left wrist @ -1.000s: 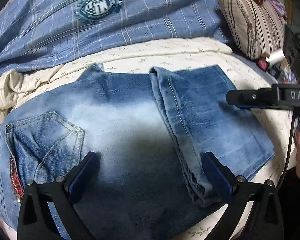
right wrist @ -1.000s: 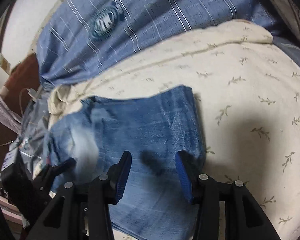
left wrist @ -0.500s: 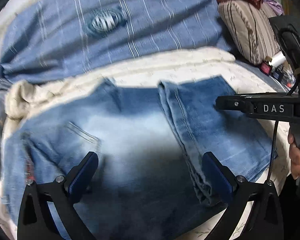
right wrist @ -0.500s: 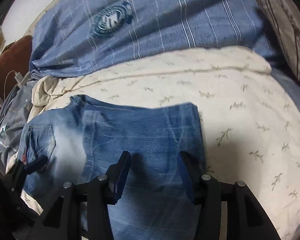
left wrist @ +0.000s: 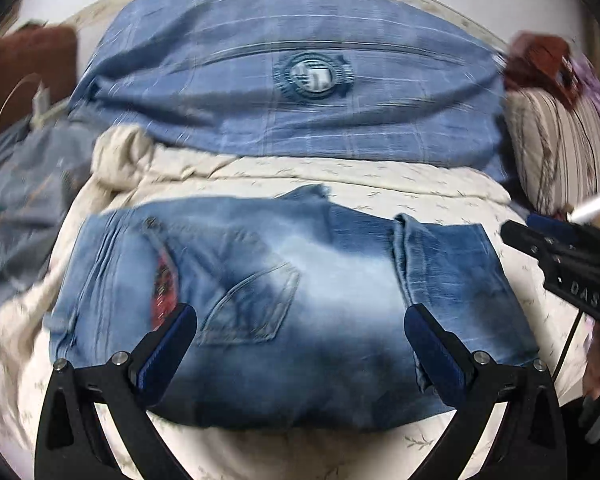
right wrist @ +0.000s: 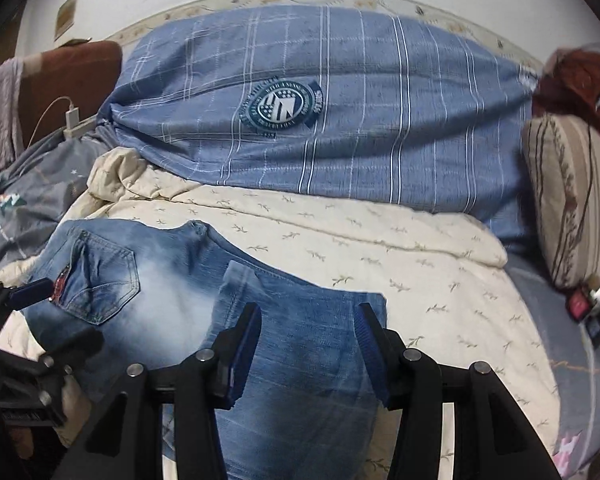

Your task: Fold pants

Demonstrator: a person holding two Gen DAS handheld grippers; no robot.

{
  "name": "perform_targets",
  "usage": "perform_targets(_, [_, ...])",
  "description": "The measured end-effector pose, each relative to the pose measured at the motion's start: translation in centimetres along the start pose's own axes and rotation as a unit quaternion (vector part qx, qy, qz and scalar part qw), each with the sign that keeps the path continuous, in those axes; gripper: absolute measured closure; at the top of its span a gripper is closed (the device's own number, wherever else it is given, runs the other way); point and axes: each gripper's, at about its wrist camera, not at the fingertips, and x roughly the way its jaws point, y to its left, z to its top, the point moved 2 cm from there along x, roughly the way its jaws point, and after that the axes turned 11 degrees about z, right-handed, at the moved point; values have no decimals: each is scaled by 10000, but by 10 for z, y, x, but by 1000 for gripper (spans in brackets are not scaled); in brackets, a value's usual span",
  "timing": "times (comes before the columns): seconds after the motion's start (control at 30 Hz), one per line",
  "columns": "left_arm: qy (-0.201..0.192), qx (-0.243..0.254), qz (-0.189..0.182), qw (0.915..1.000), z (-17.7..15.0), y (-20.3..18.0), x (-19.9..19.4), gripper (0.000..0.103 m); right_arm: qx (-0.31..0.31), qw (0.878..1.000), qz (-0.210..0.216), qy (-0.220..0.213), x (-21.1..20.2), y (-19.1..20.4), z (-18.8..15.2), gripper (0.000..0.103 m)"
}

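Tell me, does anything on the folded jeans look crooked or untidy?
Mostly neat. On the jeans, the folded-over leg end lies a little askew, its bunched seam edge not flat. Both grippers, left and right, are open above.

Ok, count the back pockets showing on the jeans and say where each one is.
1: a back pocket on the jeans near the waist end, just ahead of the left gripper. A second may be hidden by the fold.

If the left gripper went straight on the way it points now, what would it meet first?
Most likely the jeans: the open left gripper points down onto their faded seat area beside the back pocket. Depth is unclear; nothing else shows between its fingers.
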Motion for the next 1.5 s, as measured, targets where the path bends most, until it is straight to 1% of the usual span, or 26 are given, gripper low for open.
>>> perform_targets(0.1, [-1,-127,113,9999,0,8,-5,0,-68,9999,15,-107,-6,4,2,51])
perform_targets(0.33, [-196,-43,309,9993,1,9,-19,0,-97,9996,-92,-267,-17,-1,5,51])
perform_targets(0.5, [-209,-150,397,9989,7,17,-19,0,-90,9993,-110,-341,-21,-5,7,51])
perform_targets(0.77, [-296,-574,758,9950,19,52,-29,0,-107,9988,39,-473,-25,-4,13,51])
perform_targets(0.93, [-397,-606,981,9925,18,68,-37,0,-162,9976,270,-622,-30,11,19,51])
perform_targets(1.13, [-424,-634,1147,9905,15,81,-45,0,-305,9941,758,-717,-30,42,24,51])
perform_targets(1.27, [-454,-644,1222,9894,14,89,-49,0,-563,9920,853,-738,-28,66,24,51])
perform_targets(1.37, [-461,-676,1252,9888,13,94,-51,0,-672,9909,894,-745,-27,76,24,51])
perform_targets(1.5, [-459,-675,1277,9884,12,98,-49,0,-721,9912,845,-721,-23,76,24,51])
